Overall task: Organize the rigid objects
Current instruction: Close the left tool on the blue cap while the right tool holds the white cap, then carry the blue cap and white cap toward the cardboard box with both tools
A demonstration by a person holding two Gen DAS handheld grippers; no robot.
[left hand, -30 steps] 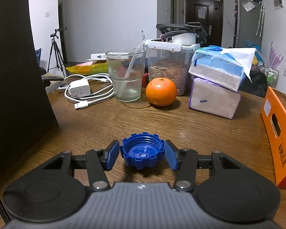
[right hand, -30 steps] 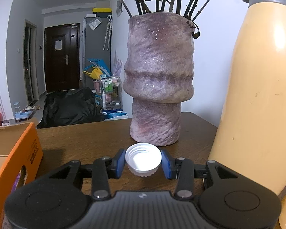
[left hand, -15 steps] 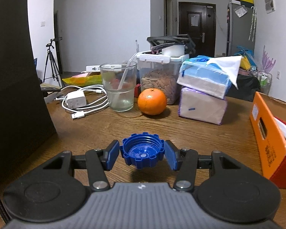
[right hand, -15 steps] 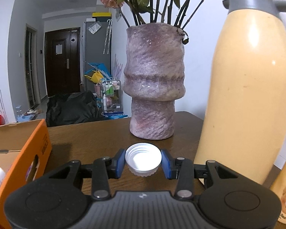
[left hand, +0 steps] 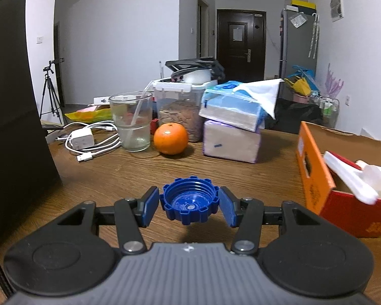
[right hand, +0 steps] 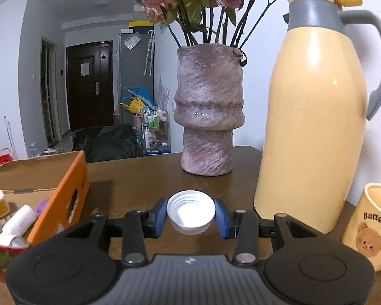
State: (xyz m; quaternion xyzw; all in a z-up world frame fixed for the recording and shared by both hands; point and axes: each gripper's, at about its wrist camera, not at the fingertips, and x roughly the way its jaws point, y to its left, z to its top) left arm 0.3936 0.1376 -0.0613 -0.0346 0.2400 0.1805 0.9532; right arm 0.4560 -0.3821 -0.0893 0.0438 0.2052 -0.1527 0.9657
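Left wrist view: we see the left gripper clamped on a blue cap, open side up, its blue pads pressing the ribbed rim at 3 and 9 o'clock. The cap hangs above the wooden table; an orange box stands at 3 o'clock, already holding small items, and an orange fruit and a glass lie at 12 o'clock.

Right wrist view: we see the right gripper closed on a white cap, likewise open side up and gripped across its rim. The same box sits at 9 o'clock, a vase at 12 o'clock, a cream flask at 2 o'clock.

We judge both caps light, stiff and hollow, unlikely to break if dropped. The blue one's notched rim should resist slipping; the white one's finer ridging looks smoother, so it may rotate between the pads. We hold that opposite points of the outer rim are the sound place to grip, as here. The box is probably the destination.
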